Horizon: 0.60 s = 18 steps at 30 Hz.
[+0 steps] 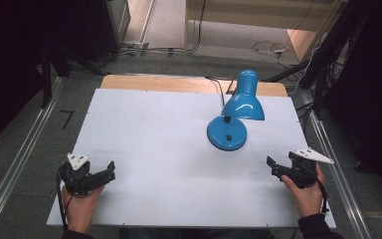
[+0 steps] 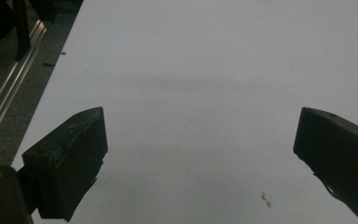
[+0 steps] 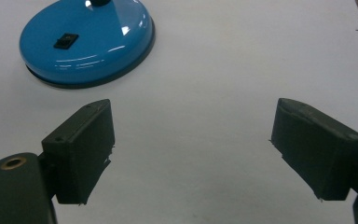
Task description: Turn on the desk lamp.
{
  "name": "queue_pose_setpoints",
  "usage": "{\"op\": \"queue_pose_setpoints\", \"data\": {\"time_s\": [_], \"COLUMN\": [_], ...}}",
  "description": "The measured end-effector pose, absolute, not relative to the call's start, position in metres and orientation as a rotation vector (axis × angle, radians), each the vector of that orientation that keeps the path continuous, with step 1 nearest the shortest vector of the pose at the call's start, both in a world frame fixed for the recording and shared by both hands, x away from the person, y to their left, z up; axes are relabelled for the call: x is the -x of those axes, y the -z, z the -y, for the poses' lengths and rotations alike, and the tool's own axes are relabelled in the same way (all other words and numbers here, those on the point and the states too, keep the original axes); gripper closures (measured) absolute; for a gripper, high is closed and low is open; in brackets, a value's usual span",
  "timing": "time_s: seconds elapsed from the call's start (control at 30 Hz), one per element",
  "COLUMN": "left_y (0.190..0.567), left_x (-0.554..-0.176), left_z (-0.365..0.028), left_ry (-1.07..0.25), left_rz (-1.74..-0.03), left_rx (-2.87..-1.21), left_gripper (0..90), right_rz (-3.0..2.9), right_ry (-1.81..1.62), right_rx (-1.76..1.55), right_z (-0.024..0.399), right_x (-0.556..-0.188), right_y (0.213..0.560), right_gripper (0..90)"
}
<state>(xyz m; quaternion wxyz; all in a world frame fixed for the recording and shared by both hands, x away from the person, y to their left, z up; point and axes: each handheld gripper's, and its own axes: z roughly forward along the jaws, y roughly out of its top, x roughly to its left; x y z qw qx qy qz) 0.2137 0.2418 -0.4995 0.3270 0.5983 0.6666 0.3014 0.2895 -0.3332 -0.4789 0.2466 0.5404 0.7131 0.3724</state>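
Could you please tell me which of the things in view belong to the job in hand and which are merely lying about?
Part of the job:
- blue desk lamp, nearest the right gripper
- its base switch
- right gripper, open
- left gripper, open

Just lying about:
- white table board
- cables on the floor beyond the table
- metal rail along the left

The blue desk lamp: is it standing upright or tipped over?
Upright. The blue desk lamp sits flat on its round base on the white table, its shade raised above the base.
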Motion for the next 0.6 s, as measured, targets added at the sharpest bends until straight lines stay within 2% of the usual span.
{"op": "queue_pose_setpoints", "data": {"time_s": [0.6], "left_y": [0.500], "left_x": [-0.213], "left_z": [-0.243], "left_ry": [-0.790], "left_rz": [-1.746], "left_rx": [-1.571], "left_gripper": [3.5], "right_rz": [-1.971], "right_ry": [-1.028], "right_rx": [-1.445], "right_z": [0.318], "right_x": [-0.296], "right_y": [0.477], "right_gripper": [12.1]}}
